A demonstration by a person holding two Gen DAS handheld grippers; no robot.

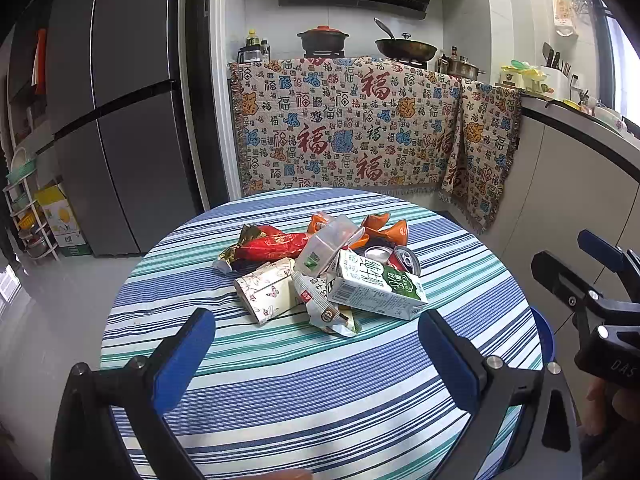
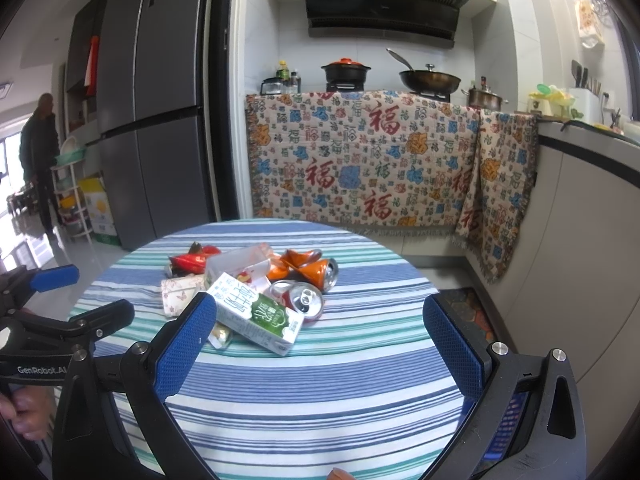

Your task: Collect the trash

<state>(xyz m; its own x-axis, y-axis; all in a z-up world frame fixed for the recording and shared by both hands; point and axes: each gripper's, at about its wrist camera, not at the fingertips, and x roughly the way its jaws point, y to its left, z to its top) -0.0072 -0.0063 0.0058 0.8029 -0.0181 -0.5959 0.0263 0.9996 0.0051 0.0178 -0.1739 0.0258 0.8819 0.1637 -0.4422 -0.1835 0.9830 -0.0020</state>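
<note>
A heap of trash lies mid-table on the striped round table. It holds a white and green milk carton, a floral paper box, a red wrapper, a clear plastic box, crushed cans, an orange can and a snack packet. My left gripper is open, just short of the heap. My right gripper is open too, its left finger beside the carton. Nothing is held.
A grey fridge stands left, a cloth-draped counter with pots behind, a white counter right. A shelf rack sits by the fridge. A person stands far left. A blue bin edge peeks beside the table.
</note>
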